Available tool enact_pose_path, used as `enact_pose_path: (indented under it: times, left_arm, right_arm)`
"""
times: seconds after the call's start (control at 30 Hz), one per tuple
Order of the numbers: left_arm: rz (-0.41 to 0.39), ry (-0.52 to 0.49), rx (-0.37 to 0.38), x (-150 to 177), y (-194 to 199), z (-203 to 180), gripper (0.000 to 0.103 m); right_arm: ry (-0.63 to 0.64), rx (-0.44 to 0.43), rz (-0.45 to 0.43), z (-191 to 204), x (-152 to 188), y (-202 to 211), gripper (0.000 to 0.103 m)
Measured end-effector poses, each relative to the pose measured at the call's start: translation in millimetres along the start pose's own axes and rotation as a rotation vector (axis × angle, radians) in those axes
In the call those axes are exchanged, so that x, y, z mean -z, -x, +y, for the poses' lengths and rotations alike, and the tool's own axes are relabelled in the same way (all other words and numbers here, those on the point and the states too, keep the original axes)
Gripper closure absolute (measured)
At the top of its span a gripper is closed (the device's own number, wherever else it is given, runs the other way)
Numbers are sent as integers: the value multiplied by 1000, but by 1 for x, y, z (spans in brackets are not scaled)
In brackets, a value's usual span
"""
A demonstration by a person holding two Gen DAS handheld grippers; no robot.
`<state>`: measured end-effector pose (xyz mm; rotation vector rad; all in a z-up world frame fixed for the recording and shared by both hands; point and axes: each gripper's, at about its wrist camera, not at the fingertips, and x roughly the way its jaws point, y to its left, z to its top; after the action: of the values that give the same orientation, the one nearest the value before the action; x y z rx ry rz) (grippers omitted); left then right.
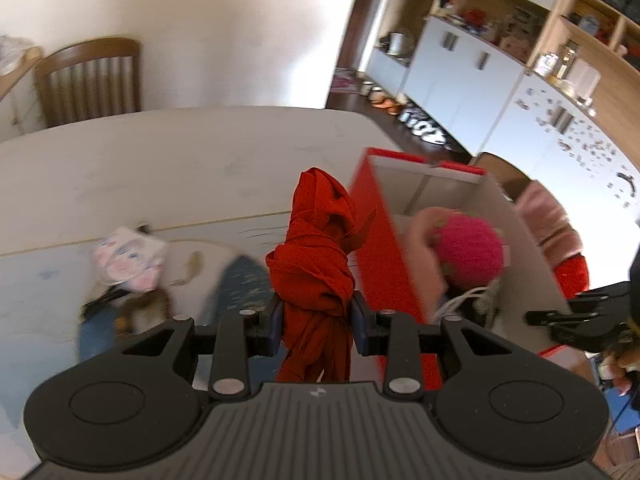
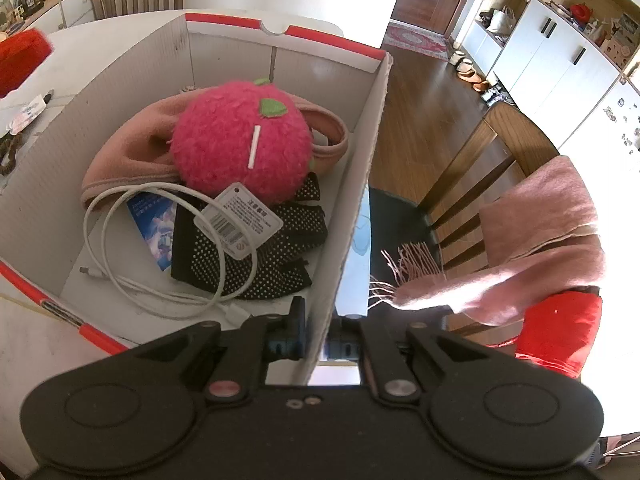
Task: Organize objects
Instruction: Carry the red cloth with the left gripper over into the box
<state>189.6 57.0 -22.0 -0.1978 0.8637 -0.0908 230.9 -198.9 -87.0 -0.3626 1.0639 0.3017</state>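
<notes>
A bundled red cloth [image 1: 316, 264] is shown clamped between the pads of the left hand-held gripper [image 1: 317, 322], raised above the table [image 1: 160, 152] and just beside the red outer wall of the cardboard box [image 2: 352, 208]. The cloth is judged light, soft and limp; it is wound into a loose knot, so a grip across the thick middle of the bundle, as held here, is judged least likely to let folds slip free. Its long axis runs roughly upright, one crumpled end rising above the pads and the loose tail hanging below them. The right hand-held gripper [image 2: 316, 346] is clenched on the near side wall of the box, one finger inside and one outside. Inside the box lie a pink plush ball [image 2: 240, 144], a white cable [image 2: 168, 248] and a black dotted fabric [image 2: 272, 256].
</notes>
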Motion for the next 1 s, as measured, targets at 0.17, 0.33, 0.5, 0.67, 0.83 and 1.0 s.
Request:
enact_pose_path:
  times: [0.17,0.33,0.5,0.67,0.83,1.0]
  left_arm:
    - [5,-51,43,-13,-9,-40,71]
    - [3,-120,72,-25,-19,-78,71]
    - [6,-149,82,-35,-30,-106,71]
    - [24,-162,58,-43,-47,-127,71]
    - [51,-175,-3,-45,-72,-142,71]
    - [76,-190,-71,-44,-94,-148,71]
  right_arm:
    - [1,-3,-5,0,1,1,96]
    - [1,-3,-10,1,2,1,96]
    - [6,-13,-13,-1,2,1,96]
    - [2,-21,-16,-4,3,1,96]
    - [5,-31,-17,-5,4,0,96]
    - [5,-44,-20,-7,4,1,95]
